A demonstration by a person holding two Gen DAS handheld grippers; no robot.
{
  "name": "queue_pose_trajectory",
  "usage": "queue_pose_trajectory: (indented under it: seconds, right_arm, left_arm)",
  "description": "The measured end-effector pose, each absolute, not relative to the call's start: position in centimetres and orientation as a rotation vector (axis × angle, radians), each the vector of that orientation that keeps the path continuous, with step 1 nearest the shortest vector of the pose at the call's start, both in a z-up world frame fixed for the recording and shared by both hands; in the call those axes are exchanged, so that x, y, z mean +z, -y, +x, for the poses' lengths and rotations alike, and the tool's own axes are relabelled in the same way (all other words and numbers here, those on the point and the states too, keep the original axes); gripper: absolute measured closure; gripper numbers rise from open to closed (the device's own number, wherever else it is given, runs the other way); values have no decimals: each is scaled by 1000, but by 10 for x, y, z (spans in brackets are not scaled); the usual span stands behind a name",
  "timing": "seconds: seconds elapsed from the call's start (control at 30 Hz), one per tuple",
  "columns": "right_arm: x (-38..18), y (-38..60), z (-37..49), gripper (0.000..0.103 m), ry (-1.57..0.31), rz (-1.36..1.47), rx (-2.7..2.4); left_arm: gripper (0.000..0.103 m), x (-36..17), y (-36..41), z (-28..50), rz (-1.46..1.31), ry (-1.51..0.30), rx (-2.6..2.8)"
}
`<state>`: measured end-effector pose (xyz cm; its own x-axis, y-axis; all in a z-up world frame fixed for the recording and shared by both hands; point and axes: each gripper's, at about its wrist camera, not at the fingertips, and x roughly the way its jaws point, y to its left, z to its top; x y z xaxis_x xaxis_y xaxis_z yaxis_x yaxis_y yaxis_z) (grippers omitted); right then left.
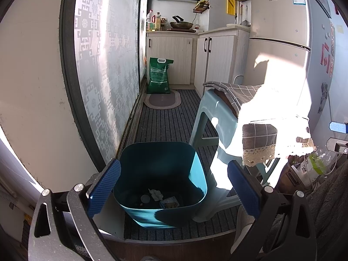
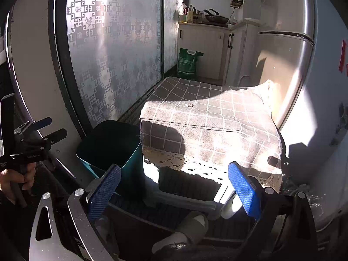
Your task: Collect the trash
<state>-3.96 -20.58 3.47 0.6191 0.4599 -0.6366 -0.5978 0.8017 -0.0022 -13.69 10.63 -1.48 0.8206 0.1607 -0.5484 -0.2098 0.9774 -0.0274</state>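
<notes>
A teal trash bin (image 1: pixel 152 165) stands on the floor beside a stool; several scraps of trash (image 1: pixel 156 194) lie at its bottom. My left gripper (image 1: pixel 174 187) is open and empty, held just above and in front of the bin. The bin (image 2: pixel 128 158) also shows in the right wrist view, left of a low table under a grey checked cloth (image 2: pixel 206 117). A small crumb of trash (image 2: pixel 189 104) lies on the cloth. My right gripper (image 2: pixel 174 191) is open and empty, in front of the table's near edge. The left gripper (image 2: pixel 32 143) shows at far left, held by a hand.
A pale blue plastic stool (image 1: pixel 208 117) stands under the cloth. A patterned sliding door (image 1: pixel 104 65) runs along the left. A fridge (image 1: pixel 282 43) stands at right. A green bag (image 1: pixel 158 76) and cabinets (image 1: pixel 174 56) are at the back. A slippered foot (image 2: pixel 191 224) is below.
</notes>
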Motion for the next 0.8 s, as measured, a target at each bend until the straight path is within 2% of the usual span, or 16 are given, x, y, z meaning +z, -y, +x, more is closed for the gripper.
queue_pose_trajectory:
  seconds: [0.8]
  right_arm:
    - [36, 206, -40, 3, -666, -225, 614]
  left_arm:
    - [3, -16, -106, -137, -83, -577, 192]
